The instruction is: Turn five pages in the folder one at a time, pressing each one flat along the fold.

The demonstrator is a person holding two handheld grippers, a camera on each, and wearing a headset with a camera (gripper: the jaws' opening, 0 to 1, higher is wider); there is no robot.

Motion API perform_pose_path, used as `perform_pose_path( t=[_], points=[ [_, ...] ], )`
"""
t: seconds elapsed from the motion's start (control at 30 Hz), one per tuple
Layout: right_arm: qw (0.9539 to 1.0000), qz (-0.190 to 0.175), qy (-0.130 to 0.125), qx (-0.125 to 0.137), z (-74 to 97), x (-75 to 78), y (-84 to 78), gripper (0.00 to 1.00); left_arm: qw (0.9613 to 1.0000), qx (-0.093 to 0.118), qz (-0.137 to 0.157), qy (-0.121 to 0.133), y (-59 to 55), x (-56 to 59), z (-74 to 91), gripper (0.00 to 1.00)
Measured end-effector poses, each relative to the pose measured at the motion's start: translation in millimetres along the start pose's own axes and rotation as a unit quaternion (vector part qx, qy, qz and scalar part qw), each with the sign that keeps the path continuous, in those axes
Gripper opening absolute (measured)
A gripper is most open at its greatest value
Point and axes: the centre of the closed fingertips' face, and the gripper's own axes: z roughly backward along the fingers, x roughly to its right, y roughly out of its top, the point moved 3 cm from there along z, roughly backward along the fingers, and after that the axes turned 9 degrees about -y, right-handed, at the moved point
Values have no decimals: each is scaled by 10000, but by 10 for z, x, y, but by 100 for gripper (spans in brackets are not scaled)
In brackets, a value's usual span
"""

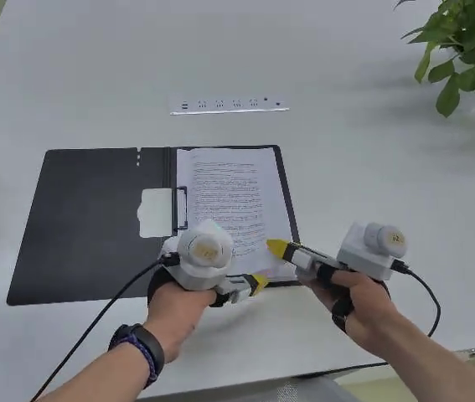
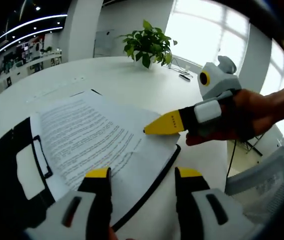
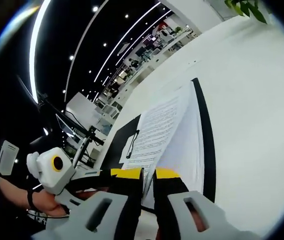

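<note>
The open black folder (image 1: 86, 226) lies flat on the white table (image 1: 371, 126) just ahead of both my grippers. It holds a stack of printed pages (image 1: 233, 193) under a clip (image 1: 181, 208) on its right half. My right gripper (image 3: 147, 175) sits at the stack's near right corner, jaws drawn almost together over the paper's edge; I cannot tell if it pinches a sheet. My left gripper (image 2: 143, 175) hovers released just beside it. A power strip (image 1: 229, 104) lies beyond the folder, and a plant (image 1: 467, 50) stands far off to my right.
</note>
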Motion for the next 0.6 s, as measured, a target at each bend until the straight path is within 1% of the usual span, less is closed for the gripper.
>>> perform_pose_path(
  t=[0.07,0.17,0.27,0.37,0.43,0.47,0.53,0.6],
  points=[
    [10000,-14,27,71,10,-30,21,0,10000,32,14,46,-3,-2,58,53],
    [9999,23,37,91,-3,-57,40,0,9998,107,86,139,1,-20,155,54],
    [9999,5,-1,110,-7,-82,56,0,9992,230,193,249,14,-36,293,56],
    [9999,24,29,147,-6,-142,72,0,9989,274,154,341,22,-40,414,57],
    [9998,22,32,174,-17,-161,78,0,9986,255,84,463,22,-88,528,57],
    [9998,5,36,198,-19,-173,84,0,9983,274,96,506,18,-114,561,58],
    [9997,-17,56,251,-22,-229,102,0,9971,392,175,629,25,-155,673,58],
    [9995,9,79,297,-31,-283,118,0,9963,439,193,713,20,-183,776,59]
  ],
)
